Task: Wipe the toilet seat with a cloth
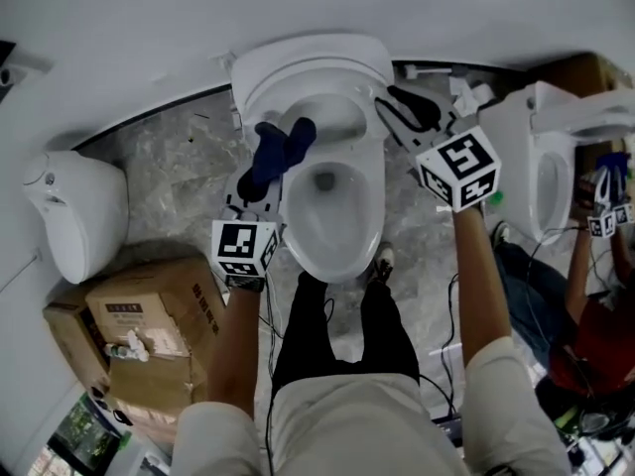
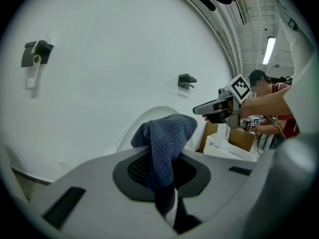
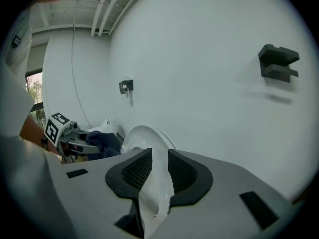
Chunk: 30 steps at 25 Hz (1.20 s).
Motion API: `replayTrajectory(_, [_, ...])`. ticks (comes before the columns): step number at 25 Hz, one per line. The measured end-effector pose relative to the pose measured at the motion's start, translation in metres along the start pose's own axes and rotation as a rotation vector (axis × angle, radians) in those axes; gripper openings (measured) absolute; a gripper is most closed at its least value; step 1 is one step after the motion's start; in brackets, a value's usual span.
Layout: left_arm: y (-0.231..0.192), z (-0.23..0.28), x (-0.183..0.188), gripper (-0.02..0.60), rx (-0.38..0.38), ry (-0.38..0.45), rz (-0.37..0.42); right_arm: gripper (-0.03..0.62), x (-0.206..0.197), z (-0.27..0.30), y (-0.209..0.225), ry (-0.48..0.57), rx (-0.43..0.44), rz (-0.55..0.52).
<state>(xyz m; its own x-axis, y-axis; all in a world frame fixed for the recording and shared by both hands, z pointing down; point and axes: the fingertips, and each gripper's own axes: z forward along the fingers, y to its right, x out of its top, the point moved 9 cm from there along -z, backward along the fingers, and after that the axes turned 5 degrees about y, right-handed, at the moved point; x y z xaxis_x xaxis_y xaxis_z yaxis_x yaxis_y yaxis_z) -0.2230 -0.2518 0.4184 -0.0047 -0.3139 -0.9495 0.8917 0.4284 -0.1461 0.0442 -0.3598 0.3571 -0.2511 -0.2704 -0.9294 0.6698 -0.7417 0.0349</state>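
Cloth (image 1: 281,152) — blue, clamped fast in the left gripper (image 1: 260,181) — hangs over the left rim of the toilet (image 1: 369,216). The right gripper (image 1: 397,107) stands part-open, the raised lid's (image 1: 308,62) white edge in its gap, seemingly unpinched. Risk: the lid, if not leaning fully back, may drop onto the wiping stroke.

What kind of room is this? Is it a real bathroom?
Probably not a home bathroom, more like a practice room. Three white toilets stand side by side: the middle toilet, the right toilet, the left toilet. Cardboard boxes and cables lie on the floor.
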Motion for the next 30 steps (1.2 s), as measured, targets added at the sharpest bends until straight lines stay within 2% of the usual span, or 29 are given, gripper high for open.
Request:
replayTrajectory(8, [0.020, -0.021, 0.037, 0.046, -0.079, 0.005, 0.018, 0.130, 0.012, 0.029, 0.016, -0.105, 0.074, -0.115])
replayTrajectory(13, [0.021, -0.031, 0.046, 0.046, -0.068, 0.016, 0.052, 0.137, 0.013, 0.045, 0.024, -0.161, 0.140, -0.155])
replayTrajectory(18, [0.022, -0.040, 0.050, 0.046, -0.055, -0.009, 0.011, 0.144, 0.009, 0.059, 0.029, -0.223, 0.218, -0.186])
replayTrajectory(23, [0.021, -0.050, 0.049, 0.046, -0.050, 0.020, 0.027, 0.146, 0.009, 0.067, 0.033, -0.294, 0.258, -0.245])
replayTrajectory(30, [0.024, -0.064, 0.041, 0.046, -0.032, -0.007, 0.012, 0.149, 0.007, 0.073, 0.033, -0.361, 0.317, -0.309])
